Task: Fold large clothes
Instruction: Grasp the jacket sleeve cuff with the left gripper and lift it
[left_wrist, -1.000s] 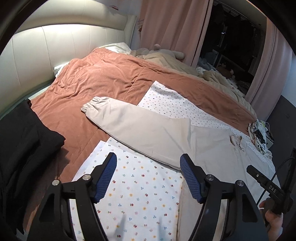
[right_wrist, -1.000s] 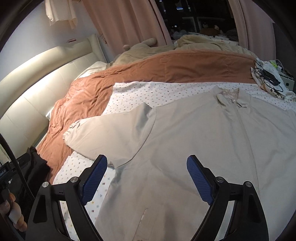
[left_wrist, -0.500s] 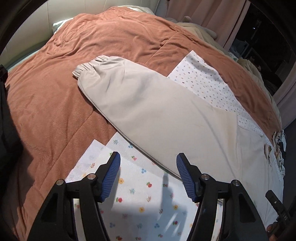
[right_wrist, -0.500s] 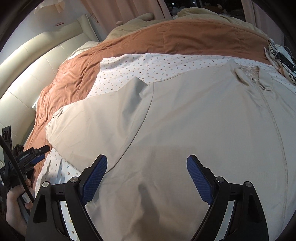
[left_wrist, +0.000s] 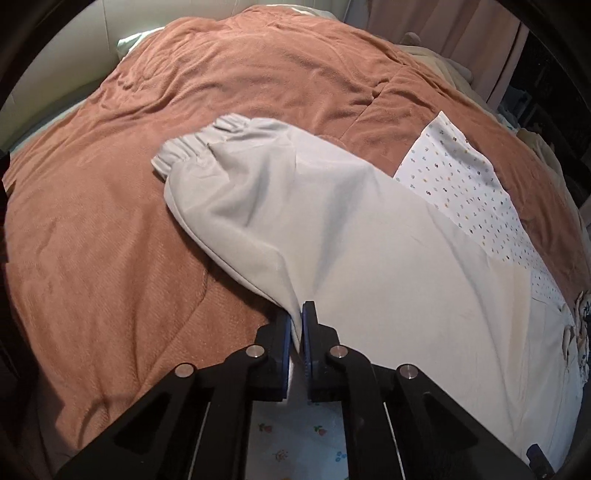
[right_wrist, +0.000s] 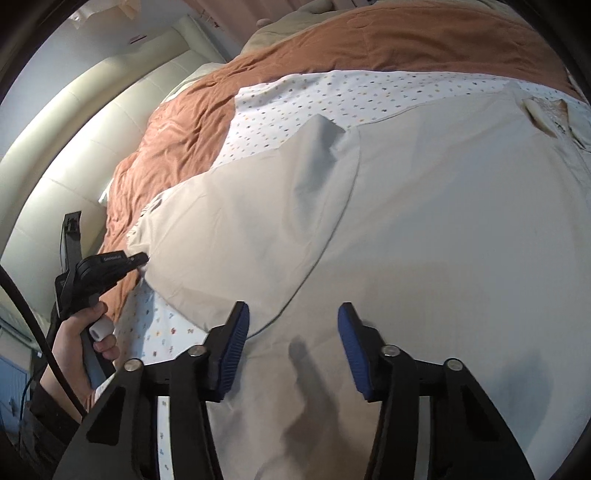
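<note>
The left gripper (left_wrist: 300, 332) pinched the near edge of the one beige jacket's (right_wrist: 424, 229) sleeve (left_wrist: 266, 206), the right gripper (right_wrist: 291, 347) hung wide apart over its body, one rust quilt (left_wrist: 110, 240) beyond.

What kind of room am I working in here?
Most likely a bedroom. The jacket is spread over a bed with a rust-brown blanket, a padded cream headboard runs along one side, and pink curtains hang beyond the bed.
</note>
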